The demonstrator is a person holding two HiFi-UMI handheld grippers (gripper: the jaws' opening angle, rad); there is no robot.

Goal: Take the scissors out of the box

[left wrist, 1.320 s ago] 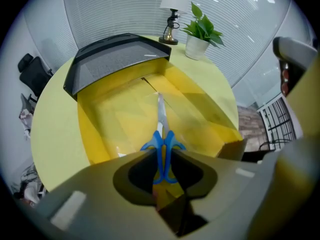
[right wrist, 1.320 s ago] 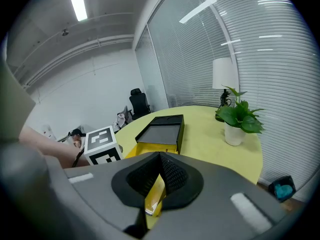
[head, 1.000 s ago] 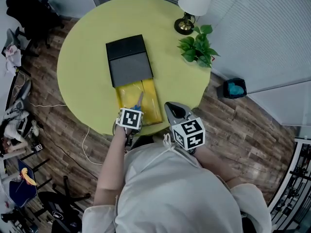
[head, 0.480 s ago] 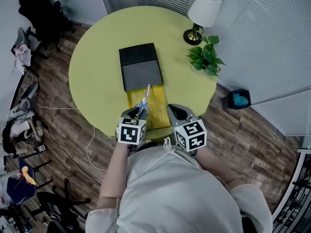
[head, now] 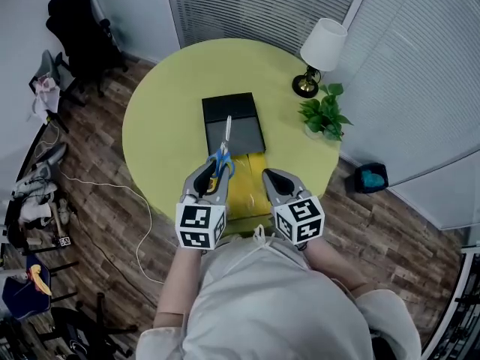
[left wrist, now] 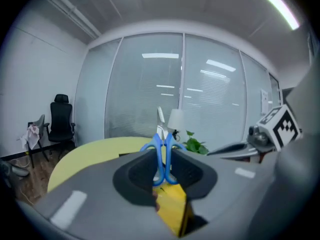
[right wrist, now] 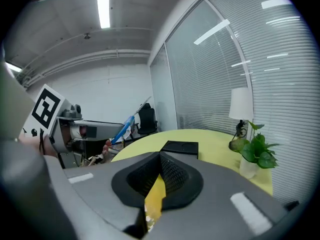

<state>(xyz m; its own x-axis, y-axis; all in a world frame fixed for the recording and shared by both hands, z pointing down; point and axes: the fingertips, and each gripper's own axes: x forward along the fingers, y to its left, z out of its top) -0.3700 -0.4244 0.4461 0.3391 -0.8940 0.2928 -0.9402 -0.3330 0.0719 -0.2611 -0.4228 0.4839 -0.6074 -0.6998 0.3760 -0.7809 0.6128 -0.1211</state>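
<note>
My left gripper (head: 212,172) is shut on the blue handles of the scissors (head: 223,154), held in the air above the box with the silver blades pointing away over the black sleeve (head: 234,122). The handles (left wrist: 162,151) stand upright between the left jaws. The box's yellow drawer (head: 247,190) lies pulled out toward me on the round yellow-green table (head: 165,118). To the right of the left one, my right gripper (head: 270,177) hovers over the drawer, shut with nothing in it. From the right gripper view, the scissors (right wrist: 124,128) show at the left.
A white-shaded lamp (head: 321,55) and a potted plant (head: 324,115) stand at the table's far right. On the floor at the left stands a black office chair (head: 79,40), and a white cable (head: 127,201) trails there. A teal bin (head: 369,177) sits on the floor at the right.
The left gripper has risen out of the yellow drawer with the scissors and tipped up, so the blades now point away. The right gripper has risen a little.
</note>
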